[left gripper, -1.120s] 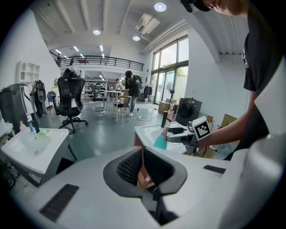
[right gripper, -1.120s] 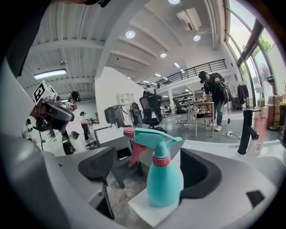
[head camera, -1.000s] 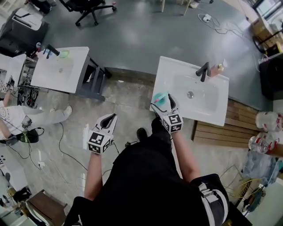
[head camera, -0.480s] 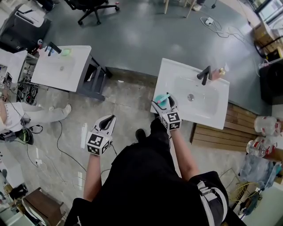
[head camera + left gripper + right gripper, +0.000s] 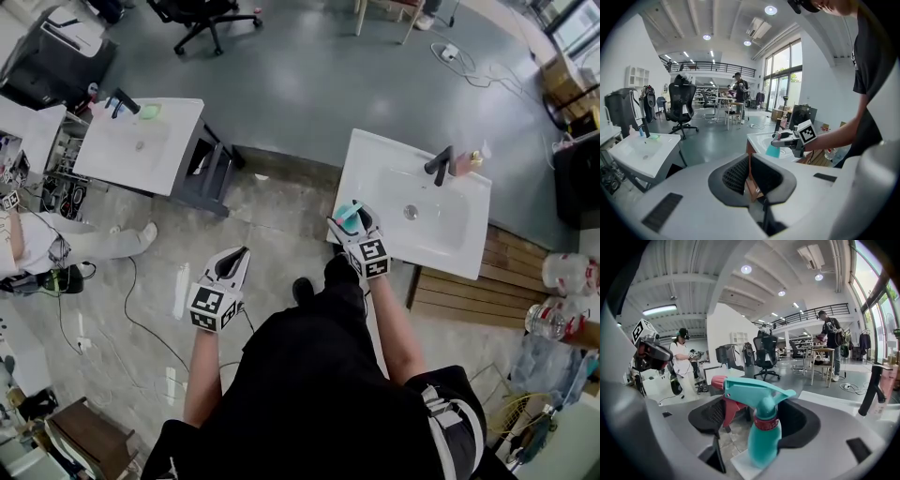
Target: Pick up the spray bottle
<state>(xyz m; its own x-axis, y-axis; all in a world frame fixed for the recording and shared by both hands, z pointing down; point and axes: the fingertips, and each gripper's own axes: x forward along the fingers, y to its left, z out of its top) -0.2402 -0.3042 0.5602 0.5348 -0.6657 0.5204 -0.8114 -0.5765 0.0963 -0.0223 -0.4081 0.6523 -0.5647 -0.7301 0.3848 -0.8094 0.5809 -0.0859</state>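
A teal spray bottle (image 5: 348,216) with a red trigger stands upright on the front left corner of a white sink (image 5: 450,255). My right gripper (image 5: 351,218) reaches around it. In the right gripper view the bottle (image 5: 764,437) sits between the closing jaws of that gripper (image 5: 757,422), close to the right pad and with a gap to the left one. My left gripper (image 5: 241,254) hangs over the floor left of the sink, shut and empty. In the left gripper view, beyond that gripper's tips (image 5: 750,161), the bottle (image 5: 772,150) shows in the other gripper.
A black faucet (image 5: 441,165) and a small soap bottle (image 5: 465,159) stand at the sink's back. A second white sink (image 5: 141,150) is at far left, with a seated person's legs (image 5: 94,246) below it. Wooden decking (image 5: 459,286) lies right of the sink and cables cross the floor.
The head view has slid a little. My right gripper stays at the sink's corner around the bottle, and the left gripper has barely shifted.
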